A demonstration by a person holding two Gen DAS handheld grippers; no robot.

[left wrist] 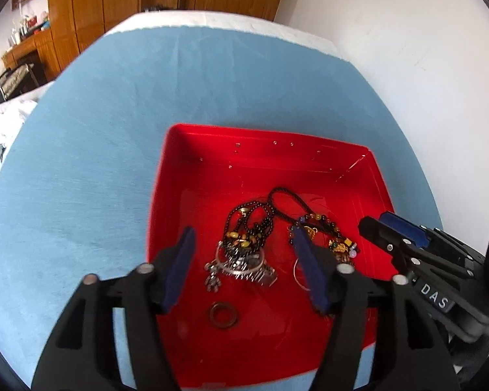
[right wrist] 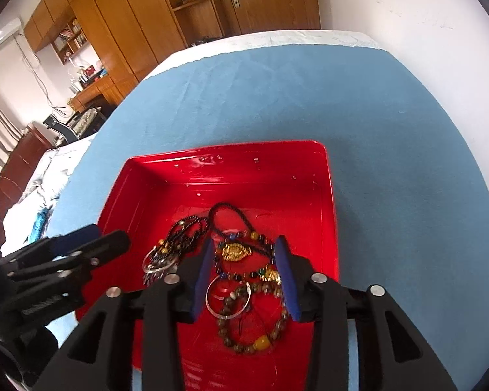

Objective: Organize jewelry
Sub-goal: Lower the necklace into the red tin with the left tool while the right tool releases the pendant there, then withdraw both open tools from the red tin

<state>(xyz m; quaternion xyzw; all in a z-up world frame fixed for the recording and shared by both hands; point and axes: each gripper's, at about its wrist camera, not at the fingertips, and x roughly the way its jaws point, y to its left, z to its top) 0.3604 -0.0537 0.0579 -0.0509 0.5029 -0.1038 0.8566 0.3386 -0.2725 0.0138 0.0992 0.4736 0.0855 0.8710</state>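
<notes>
A red tray [left wrist: 267,134] [right wrist: 332,195] sits on a blue cloth and holds a tangle of jewelry. My left gripper [left wrist: 243,233] hovers open over the tray. Below its gap lie a dark beaded necklace [left wrist: 260,221] and a silver bangle with charms [left wrist: 241,265], and a dark ring [left wrist: 223,315] lies alone nearer me. My right gripper [right wrist: 244,241] also stands open. Under its gap are a gold pendant [right wrist: 234,251], a thin silver bangle [right wrist: 226,299] and a brown bead bracelet [right wrist: 254,329]. No pad touches any piece. Each gripper shows in the other's view [left wrist: 375,219] [right wrist: 111,234].
The blue cloth [left wrist: 114,130] [right wrist: 391,163] covers a round table, with a white wall [left wrist: 407,49] to the right. Wooden cabinets [right wrist: 130,16] and a cluttered desk [right wrist: 91,88] stand behind at the left. White bedding [right wrist: 39,195] lies beside the table.
</notes>
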